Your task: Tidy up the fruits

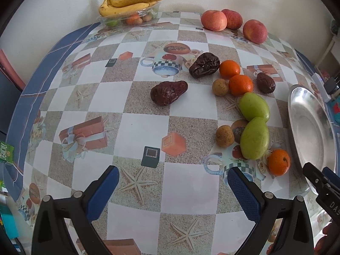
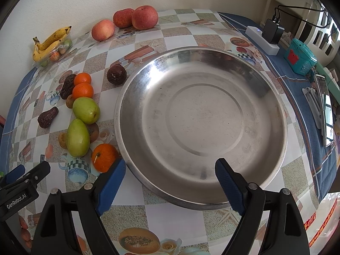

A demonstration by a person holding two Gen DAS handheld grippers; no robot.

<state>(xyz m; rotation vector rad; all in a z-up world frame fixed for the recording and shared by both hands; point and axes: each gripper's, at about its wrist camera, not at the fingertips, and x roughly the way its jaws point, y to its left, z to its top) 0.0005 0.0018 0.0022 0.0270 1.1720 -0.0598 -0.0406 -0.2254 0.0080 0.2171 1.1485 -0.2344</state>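
The bench (image 1: pixel 138 127), under a checkered cloth, has wide bare room on its left half; its blue border marks the left edge. The steel pan (image 2: pixel 201 116) stands empty at the right, its near rim close to the front edge. Bananas (image 1: pixel 127 3) lie on a clear tray (image 1: pixel 127 19) at the far wall, and three apples (image 1: pixel 213 20) sit along the far edge. Two green mangoes (image 1: pixel 254 106) lie touching, just left of the pan. Three dates (image 1: pixel 169 92) are spread out, one alone in open cloth. Three oranges (image 1: pixel 278 162) follow, the nearest just beside the pan rim, then two small brown fruits (image 1: pixel 224 136). The left hand-held gripper (image 1: pixel 172 182) hangs wide and empty over bare cloth. The right hand-held gripper (image 2: pixel 170 178) is spread wide and empty across the pan's near rim.
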